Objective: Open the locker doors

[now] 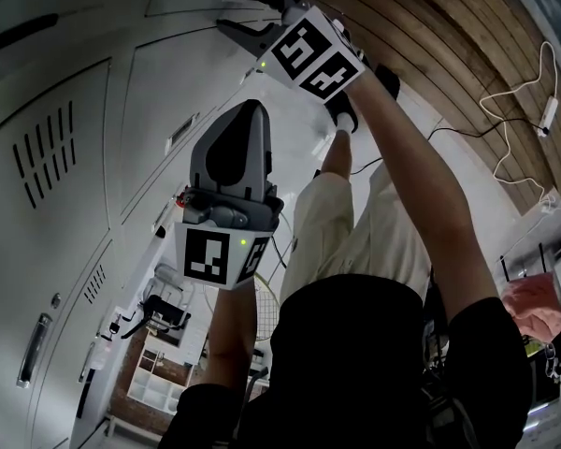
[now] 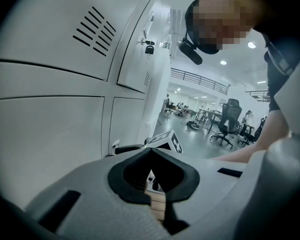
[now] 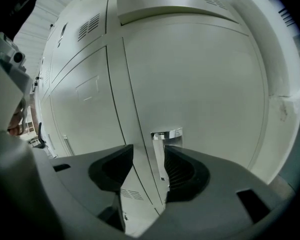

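Jaws of the right gripper (image 3: 149,156) stood wide apart on either side of the chrome handle (image 3: 167,133) of a closed locker door (image 3: 200,79), apparently lined up to grip and pull it. That arm was stretched high overhead. The left gripper (image 1: 247,110) hung lower beside the lockers, jaws together and empty, seemingly in reserve.
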Tool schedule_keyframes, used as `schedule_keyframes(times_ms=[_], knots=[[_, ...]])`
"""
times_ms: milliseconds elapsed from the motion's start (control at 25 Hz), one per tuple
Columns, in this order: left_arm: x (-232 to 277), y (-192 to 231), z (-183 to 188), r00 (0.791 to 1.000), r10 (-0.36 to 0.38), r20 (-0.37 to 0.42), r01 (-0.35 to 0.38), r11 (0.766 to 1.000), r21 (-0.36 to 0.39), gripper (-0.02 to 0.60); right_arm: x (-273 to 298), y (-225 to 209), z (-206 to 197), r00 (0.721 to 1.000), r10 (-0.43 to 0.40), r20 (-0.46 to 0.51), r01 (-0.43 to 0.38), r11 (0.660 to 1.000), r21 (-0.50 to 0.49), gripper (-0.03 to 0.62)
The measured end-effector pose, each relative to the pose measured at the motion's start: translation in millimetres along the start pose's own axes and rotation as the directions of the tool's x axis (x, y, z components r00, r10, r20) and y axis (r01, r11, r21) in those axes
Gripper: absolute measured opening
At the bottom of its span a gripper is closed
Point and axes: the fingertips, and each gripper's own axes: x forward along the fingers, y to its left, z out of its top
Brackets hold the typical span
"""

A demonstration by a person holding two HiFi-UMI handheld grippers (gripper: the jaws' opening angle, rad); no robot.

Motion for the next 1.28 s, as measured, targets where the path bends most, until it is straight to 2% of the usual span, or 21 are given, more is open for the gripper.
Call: schedule_keyframes(times_ms=[280, 560, 800, 1280], knots=[[-1, -8, 3, 1.000, -0.011, 0.023, 0.011, 1.000, 0.003, 0.018, -8, 1, -3, 1.000, -0.013, -0.006, 0.013, 1.000, -0.010, 0.184], [0, -20, -4, 0.999, -0.035, -0.018, 0.035, 0.999, -0.014, 0.018, -30, -1, -11, 0.998, -0.060, 0.008, 0.060, 0.998, 0.030, 0.183], [5, -33, -4, 0.998, -0.061, -0.020, 0.061, 0.998, -0.007, 0.018, -49, -6, -17, 0.996, -0.086, 0.016, 0.085, 0.995, 0.049, 0.181], [16, -51, -5, 0.993, -0.107, -0.041, 0.107, 0.994, 0.017, 0.018, -80, -17, -28, 0.993, -0.116, 0.021, 0.114, 0.991, 0.075, 0.140]])
